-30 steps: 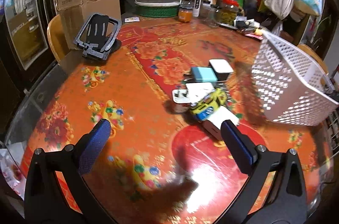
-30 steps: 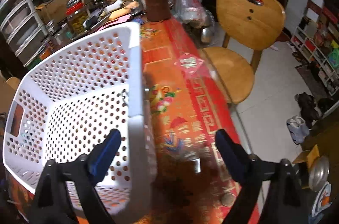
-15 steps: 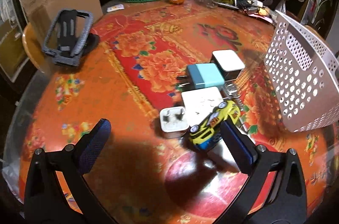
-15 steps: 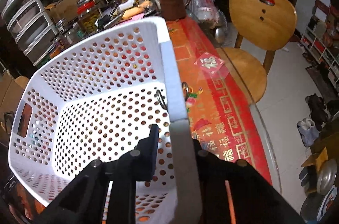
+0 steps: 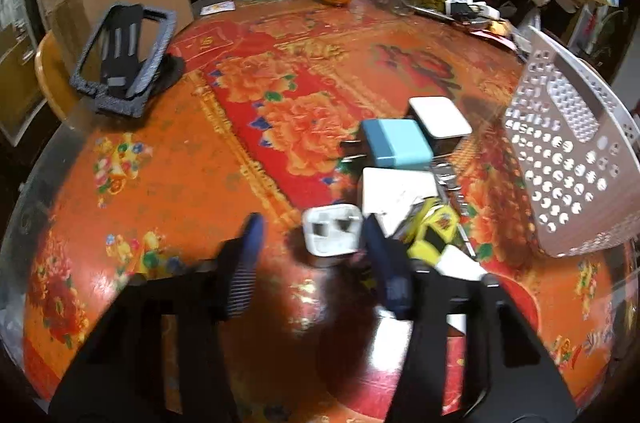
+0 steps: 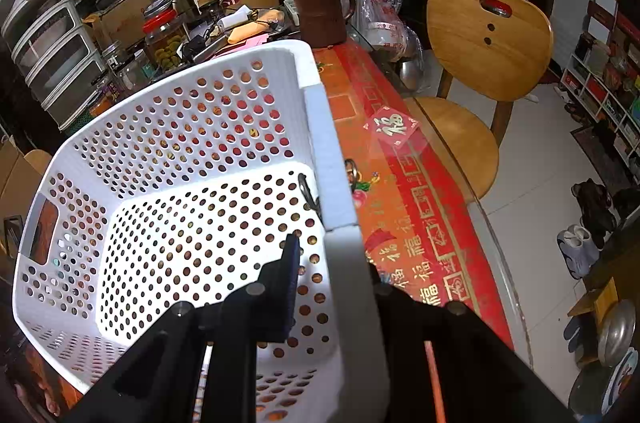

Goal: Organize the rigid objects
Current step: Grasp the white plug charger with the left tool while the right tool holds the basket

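White perforated plastic basket (image 6: 188,183) empty at the tabletop's (image 5: 168,183) right edge, right tool (image 6: 332,263) clamped on its rim. Left tool (image 5: 312,239), jaws just closing, straddles small white plug adapter (image 5: 331,230), not yet pinched; all pieces remain unsorted.

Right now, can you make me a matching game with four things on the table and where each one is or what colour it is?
Things:
1. toy car
2. white basket
3. charger block
4. small white plug

Clues:
A. light blue
B. between the left gripper's fingers
C. yellow
D. rim clamped by the right gripper

Pairs: 1-C, 2-D, 3-A, 4-B
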Demonstrator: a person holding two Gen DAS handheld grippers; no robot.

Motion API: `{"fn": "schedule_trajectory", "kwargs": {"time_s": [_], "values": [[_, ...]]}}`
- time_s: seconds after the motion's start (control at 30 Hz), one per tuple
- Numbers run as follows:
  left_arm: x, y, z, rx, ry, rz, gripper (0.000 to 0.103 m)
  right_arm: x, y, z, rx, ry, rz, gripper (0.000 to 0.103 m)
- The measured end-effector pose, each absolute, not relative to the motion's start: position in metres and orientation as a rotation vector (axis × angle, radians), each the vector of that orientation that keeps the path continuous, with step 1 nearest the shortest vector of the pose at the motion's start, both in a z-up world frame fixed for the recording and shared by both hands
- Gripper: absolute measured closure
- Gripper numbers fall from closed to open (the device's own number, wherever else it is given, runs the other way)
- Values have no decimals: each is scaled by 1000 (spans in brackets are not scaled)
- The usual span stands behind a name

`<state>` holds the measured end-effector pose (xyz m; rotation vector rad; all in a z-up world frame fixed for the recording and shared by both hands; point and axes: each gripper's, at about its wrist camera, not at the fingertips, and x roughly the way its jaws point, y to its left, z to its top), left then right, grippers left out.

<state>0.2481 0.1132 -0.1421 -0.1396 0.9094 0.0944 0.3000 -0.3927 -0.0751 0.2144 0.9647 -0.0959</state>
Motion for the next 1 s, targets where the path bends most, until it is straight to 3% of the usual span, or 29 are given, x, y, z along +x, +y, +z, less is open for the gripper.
{"fn": "schedule_trajectory", "kwargs": {"time_s": [0.33, 0.37, 0.4, 0.53, 0.8, 1.0], "values": [[258, 116, -156, -123, 949, 115, 69, 300, -392, -76, 202, 976, -99, 86], [259, 117, -157, -128, 952, 112, 70, 300, -392, -77, 201, 977, -99, 86], [259, 118, -157, -121, 945, 120, 77, 300, -392, -76, 201, 977, -100, 86], [255, 112, -150, -40, 895, 185, 78, 300, -392, -76, 202, 979, -98, 86], [252, 73, -79, 95, 761, 231, 77, 300, -391, -76, 202, 979, -101, 86], [264, -3, -18, 173, 694, 114, 77, 300, -390, -76, 202, 978, -102, 86]]}}
